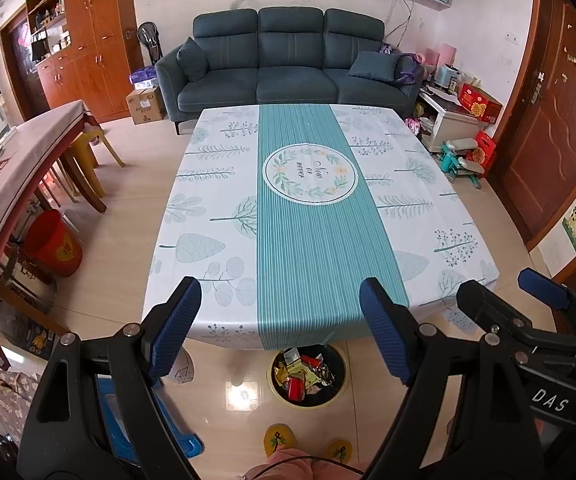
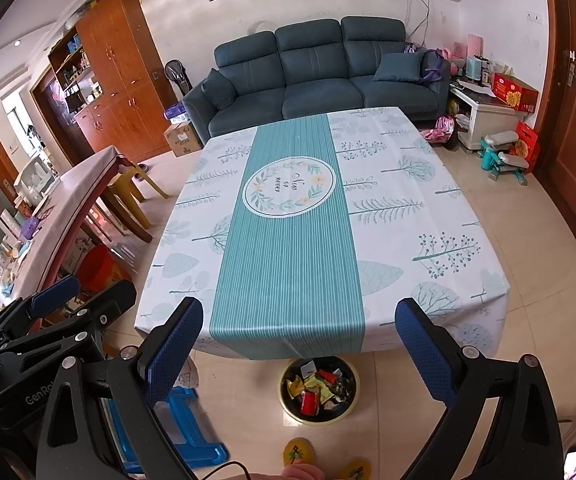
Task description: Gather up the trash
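Observation:
A round bin with a yellow rim stands on the floor just under the table's near edge, holding several crumpled wrappers and a red packet. The low table wears a white and teal leaf-print cloth with nothing on it. My left gripper hovers above the near edge, open and holding nothing. My right gripper hangs beside it to the right, open and holding nothing as well.
A blue plastic stool sits on the floor left of the bin. The person's yellow slippers are near the bottom. A long side table, a red bucket, a blue sofa and a brown door ring the room.

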A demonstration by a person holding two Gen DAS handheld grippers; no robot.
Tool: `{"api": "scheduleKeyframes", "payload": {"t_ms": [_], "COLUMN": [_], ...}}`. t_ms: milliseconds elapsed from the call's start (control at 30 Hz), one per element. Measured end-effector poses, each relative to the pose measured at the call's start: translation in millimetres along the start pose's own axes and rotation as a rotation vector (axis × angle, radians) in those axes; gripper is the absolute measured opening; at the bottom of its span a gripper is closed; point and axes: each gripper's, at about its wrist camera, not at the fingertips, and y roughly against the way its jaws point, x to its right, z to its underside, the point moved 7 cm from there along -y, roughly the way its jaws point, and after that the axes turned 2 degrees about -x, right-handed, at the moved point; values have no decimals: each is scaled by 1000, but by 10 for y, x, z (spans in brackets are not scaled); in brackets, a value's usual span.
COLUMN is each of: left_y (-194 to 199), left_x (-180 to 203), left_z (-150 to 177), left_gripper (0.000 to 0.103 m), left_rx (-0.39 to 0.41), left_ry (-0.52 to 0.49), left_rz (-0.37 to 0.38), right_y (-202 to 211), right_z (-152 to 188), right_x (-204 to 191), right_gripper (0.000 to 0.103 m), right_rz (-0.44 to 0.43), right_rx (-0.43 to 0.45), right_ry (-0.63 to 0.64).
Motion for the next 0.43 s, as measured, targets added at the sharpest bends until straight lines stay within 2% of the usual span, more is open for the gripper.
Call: {"api": "scheduleKeyframes", "payload": {"t_ms": [433], "left_y": [-148], "left_x": [-111], "left_z": [0], "left_gripper": [79], "left_rx": [-12], "left_ry": [-21], "left_rz": [29], "right_y": [-53], "right_z": [71], "right_x": [-41], "right_gripper": [98], "right_rz": [20], "right_rx": [-4], "right_ry": [-5]}}
